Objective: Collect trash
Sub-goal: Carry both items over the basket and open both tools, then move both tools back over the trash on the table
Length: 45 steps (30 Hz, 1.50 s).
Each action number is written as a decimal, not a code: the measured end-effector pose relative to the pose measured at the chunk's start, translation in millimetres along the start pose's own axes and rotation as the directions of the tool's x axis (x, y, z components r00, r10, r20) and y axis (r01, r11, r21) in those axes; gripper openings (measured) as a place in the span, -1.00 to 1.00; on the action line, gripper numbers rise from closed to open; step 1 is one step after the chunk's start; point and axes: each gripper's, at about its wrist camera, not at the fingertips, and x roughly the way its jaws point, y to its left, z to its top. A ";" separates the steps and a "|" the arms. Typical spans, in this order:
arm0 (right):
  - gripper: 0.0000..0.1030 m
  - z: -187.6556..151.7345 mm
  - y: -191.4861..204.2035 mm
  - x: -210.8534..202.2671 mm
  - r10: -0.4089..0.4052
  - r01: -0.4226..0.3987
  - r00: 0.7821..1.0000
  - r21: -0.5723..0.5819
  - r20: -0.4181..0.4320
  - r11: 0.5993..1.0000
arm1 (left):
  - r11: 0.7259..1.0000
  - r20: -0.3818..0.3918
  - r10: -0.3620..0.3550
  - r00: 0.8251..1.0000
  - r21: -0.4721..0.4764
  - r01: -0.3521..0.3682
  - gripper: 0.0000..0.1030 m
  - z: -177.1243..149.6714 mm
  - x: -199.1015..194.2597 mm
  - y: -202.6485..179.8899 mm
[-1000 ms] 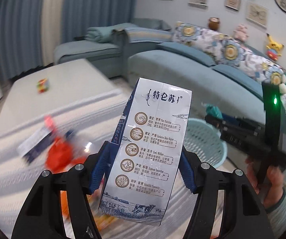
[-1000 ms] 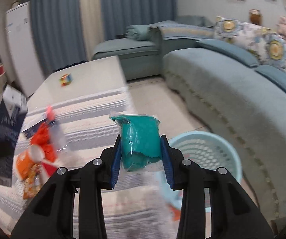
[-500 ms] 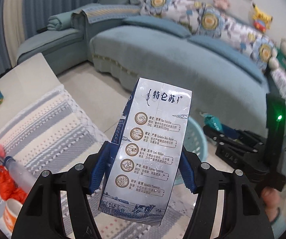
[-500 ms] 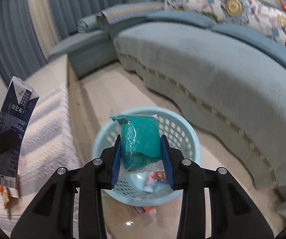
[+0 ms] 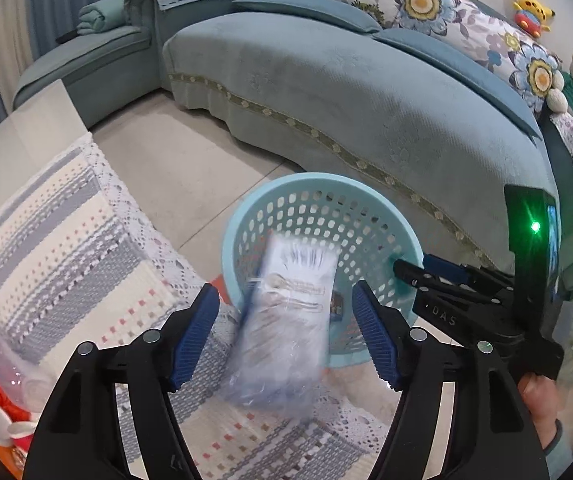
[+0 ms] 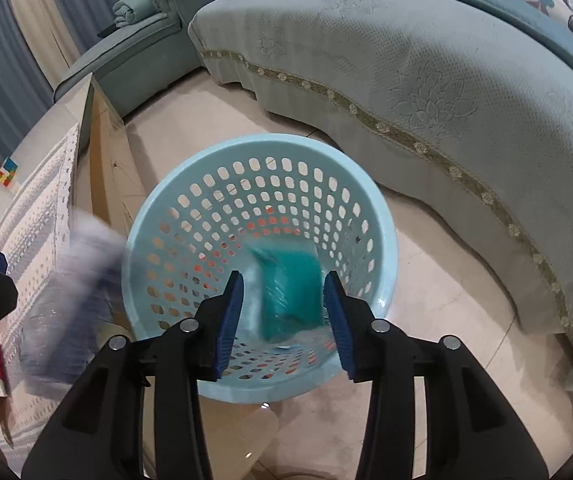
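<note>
Releasing over the light-blue perforated basket [image 6: 262,216], we have just been opening both pairs of jaws: the left gripper [image 5: 286,326] is clear of the blurred milk carton [image 5: 286,320] dropping between its pads, the right gripper [image 6: 283,312] clear of the teal packet [image 6: 290,292]. Best we hold both above the rim, since the carton falls near the edge. We count one basket, one carton, one packet, two grippers.

Teal curved sofa [image 5: 350,92], beige tiled floor [image 5: 190,184], floral cushions [image 5: 426,4]

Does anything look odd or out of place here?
Only the blurred milk carton: released between the open pads of the left tool, it seems to hang beside the basket rim, not clearly over its mouth.
</note>
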 end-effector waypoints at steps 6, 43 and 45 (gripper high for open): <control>-0.04 -5.8 1.9 -1.3 -0.009 0.009 1.000 -0.008 0.011 1.000 | 1.000 0.015 -0.014 1.000 -0.008 0.014 0.39 0.7 -6.9 3.3; -0.04 -111.1 287.6 -133.4 0.393 -0.283 0.917 -0.577 0.072 0.766 | 0.893 0.284 0.291 0.913 -0.423 -0.153 0.44 -163.9 -242.5 219.4; -0.04 -124.1 304.8 -128.9 0.394 -0.286 0.918 -0.604 0.050 0.744 | 0.878 0.263 0.302 0.917 -0.451 -0.160 0.44 -175.8 -239.8 234.3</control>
